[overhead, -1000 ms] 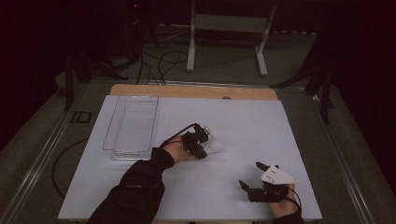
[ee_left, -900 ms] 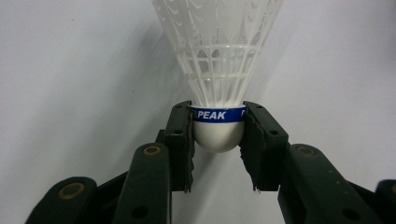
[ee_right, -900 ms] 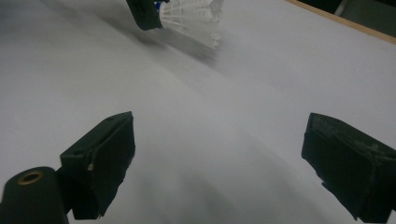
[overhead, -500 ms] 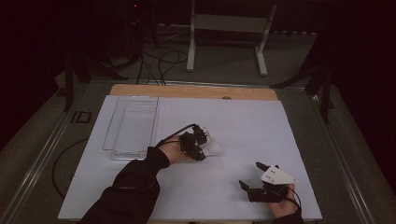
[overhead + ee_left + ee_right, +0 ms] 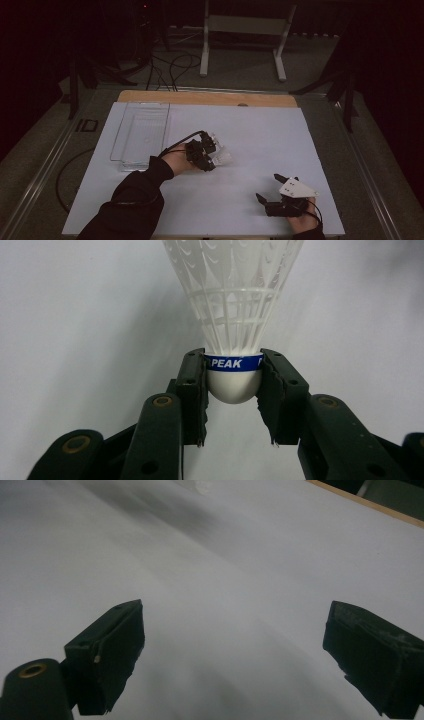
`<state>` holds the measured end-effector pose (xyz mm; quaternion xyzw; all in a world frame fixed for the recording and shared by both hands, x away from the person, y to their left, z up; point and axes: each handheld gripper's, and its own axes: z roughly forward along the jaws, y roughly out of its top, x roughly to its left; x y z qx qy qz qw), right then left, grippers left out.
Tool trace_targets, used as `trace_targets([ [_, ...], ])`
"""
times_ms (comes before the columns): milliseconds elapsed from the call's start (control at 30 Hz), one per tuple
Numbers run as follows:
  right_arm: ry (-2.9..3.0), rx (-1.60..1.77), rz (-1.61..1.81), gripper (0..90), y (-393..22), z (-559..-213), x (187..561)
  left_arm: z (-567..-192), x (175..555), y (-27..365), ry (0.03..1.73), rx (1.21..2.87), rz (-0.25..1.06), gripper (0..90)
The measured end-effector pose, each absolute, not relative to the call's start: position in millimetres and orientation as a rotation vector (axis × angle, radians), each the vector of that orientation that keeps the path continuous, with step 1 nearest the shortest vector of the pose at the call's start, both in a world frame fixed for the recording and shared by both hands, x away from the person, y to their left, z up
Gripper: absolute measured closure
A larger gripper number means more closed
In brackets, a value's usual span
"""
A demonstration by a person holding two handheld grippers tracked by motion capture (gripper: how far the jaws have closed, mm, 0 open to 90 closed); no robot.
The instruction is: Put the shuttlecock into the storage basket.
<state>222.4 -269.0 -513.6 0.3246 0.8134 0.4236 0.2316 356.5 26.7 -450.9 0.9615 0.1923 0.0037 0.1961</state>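
1. I have the shuttlecock clamped in the left gripper: both jaws press on its cork at the blue band, skirt pointing away from the camera.
2. It sits near the table's middle, just right of the clear tray. I cannot tell from above whether the skirt touches the white sheet.
3. By my reading the pick is done; what is left is the carry and the drop, most likely into the tray, which looks empty.
4. The right gripper rests near the front right edge, jaws wide, nothing between them.
5. Room: open sheet all round the left gripper. The tray's near wall is the one edge to clear, so I would lift over it. The right gripper is well apart.
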Motion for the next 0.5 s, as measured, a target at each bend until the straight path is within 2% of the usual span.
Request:
trace_targets([
  [500, 2.240, 0.895, 1.165, 9.6, -268, -514, 222, -437, 349, 42, 0.527, 2.701, 0.010, 66.0],
])
